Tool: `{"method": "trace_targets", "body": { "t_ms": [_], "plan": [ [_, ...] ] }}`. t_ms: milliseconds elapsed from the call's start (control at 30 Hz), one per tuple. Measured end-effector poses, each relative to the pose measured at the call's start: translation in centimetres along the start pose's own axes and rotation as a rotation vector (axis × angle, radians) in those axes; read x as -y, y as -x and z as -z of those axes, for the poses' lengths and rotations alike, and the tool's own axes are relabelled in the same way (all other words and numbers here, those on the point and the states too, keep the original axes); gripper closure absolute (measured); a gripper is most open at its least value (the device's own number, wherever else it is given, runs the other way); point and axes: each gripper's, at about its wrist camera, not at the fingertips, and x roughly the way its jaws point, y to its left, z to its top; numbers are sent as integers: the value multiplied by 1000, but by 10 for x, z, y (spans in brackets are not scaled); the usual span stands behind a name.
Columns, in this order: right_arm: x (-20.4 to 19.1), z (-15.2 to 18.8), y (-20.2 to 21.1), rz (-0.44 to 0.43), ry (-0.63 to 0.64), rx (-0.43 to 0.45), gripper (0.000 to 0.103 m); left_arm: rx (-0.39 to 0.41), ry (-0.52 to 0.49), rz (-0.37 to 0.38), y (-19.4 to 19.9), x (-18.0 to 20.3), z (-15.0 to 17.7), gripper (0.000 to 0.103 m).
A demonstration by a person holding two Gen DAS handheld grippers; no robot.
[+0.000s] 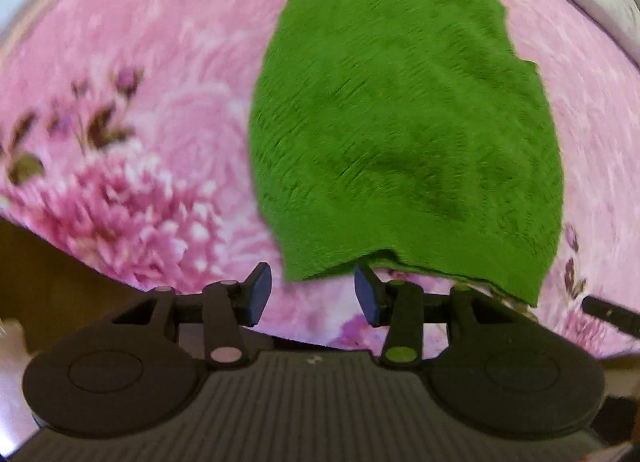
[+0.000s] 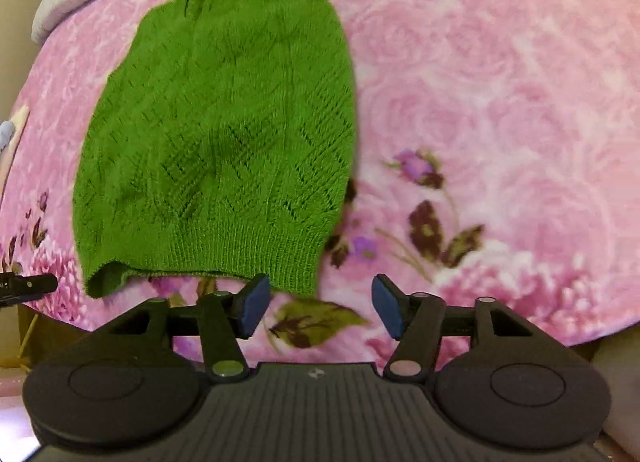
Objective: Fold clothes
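Right wrist view shows the green sweater lying flat on the pink blanket, probably folded once lengthwise already. Both the left gripper and the right gripper have their tongs apart, holding nothing, so further folds remain.

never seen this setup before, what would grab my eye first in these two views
The bright green knitted garment stands out at once, lying on a pink floral blanket with its ribbed hem nearest the cameras. Just short of that hem sit the open left gripper and open right gripper, neither holding anything.
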Motion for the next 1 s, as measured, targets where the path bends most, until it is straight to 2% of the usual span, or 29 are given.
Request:
{"method": "trace_targets", "body": {
  "t_ms": [167,400,600,733,833,867,1000],
  "plan": [
    [-5,2,40,5,5,63,36,67,-52,2,40,24,4,54],
    [-16,6,67,0,25,87,33,102,-70,12,75,36,9,52],
    [-23,8,74,3,20,84,31,97,-92,25,79,36,6,51],
    [-25,8,68,4,5,81,31,83,-83,63,69,21,3,51],
    [-25,13,54,-3,-10,66,31,69,-18,122,52,-9,4,55],
    [-25,16,48,-8,-20,57,31,55,16,145,44,-20,4,58],
    [-18,27,21,-22,-76,23,31,-6,180,238,6,-65,5,58]
  ]
}}
